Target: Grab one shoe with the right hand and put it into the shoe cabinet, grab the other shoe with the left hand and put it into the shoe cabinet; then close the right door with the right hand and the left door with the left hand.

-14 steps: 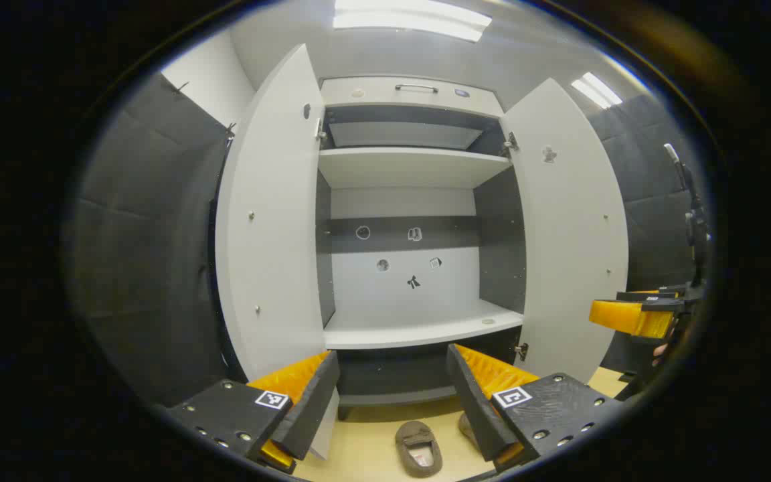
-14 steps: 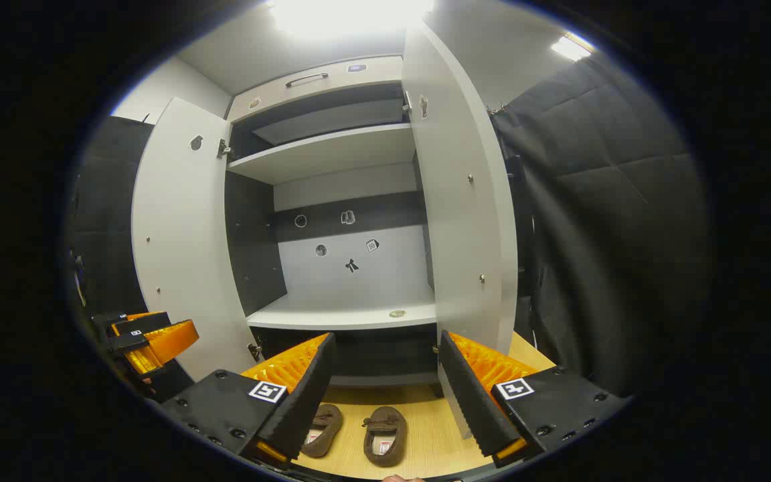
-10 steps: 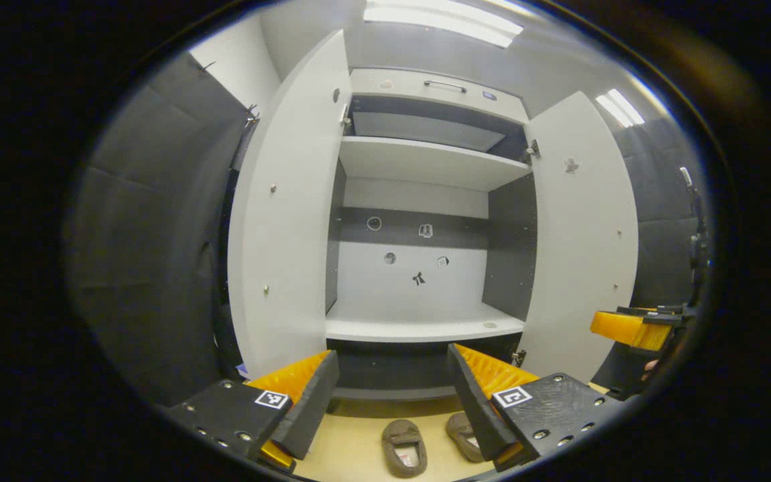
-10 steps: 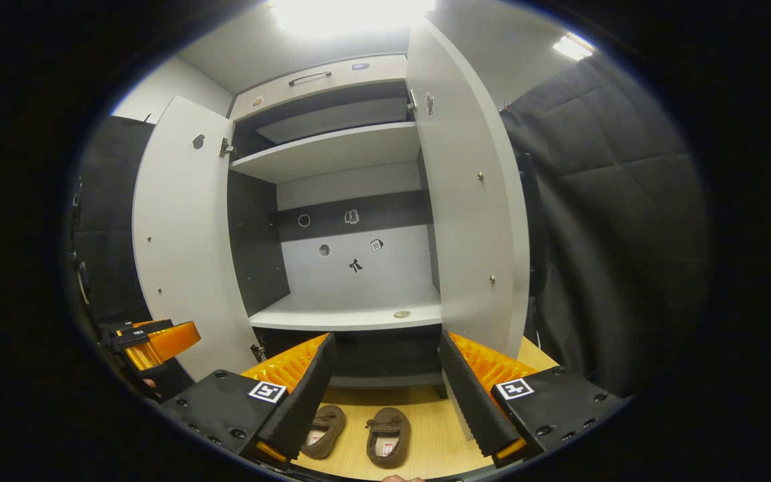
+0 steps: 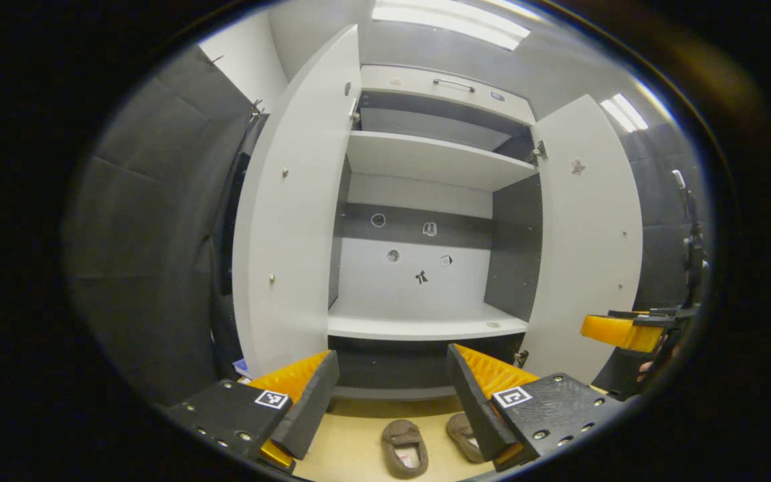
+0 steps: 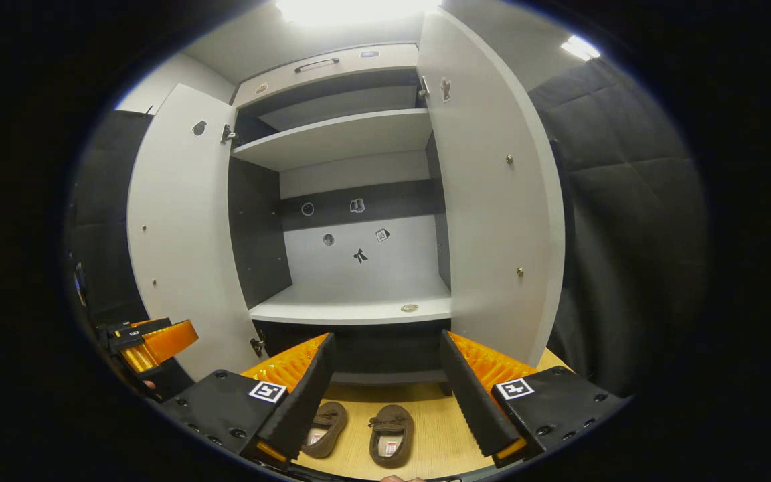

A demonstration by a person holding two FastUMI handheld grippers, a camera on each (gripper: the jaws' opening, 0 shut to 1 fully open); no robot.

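Left gripper: the left gripper [image 5: 392,402] was held in front of the cabinet, its fingers spread wide with nothing between them; from the right gripper view it appeared at the far left [image 6: 151,341].
Right gripper: the right gripper [image 6: 385,395] was likewise wide open and empty, and appeared at the right edge of the left gripper view [image 5: 626,331].
Shoes: two brown suede slip-on shoes lay side by side, close together, on the light wooden floor [image 6: 432,442] just in front of the cabinet's base; the left shoe [image 6: 325,428] and the right shoe [image 6: 391,434] both pointed toward the cabinet.
Cabinet: the tall white shoe cabinet with a dark grey interior [image 6: 359,221] stood open, its lower shelf [image 6: 352,309] bare apart from a small round mark near the front edge.
Doors: the white left door [image 6: 178,227] and the white right door [image 6: 492,201] were both swung outward, wide open.
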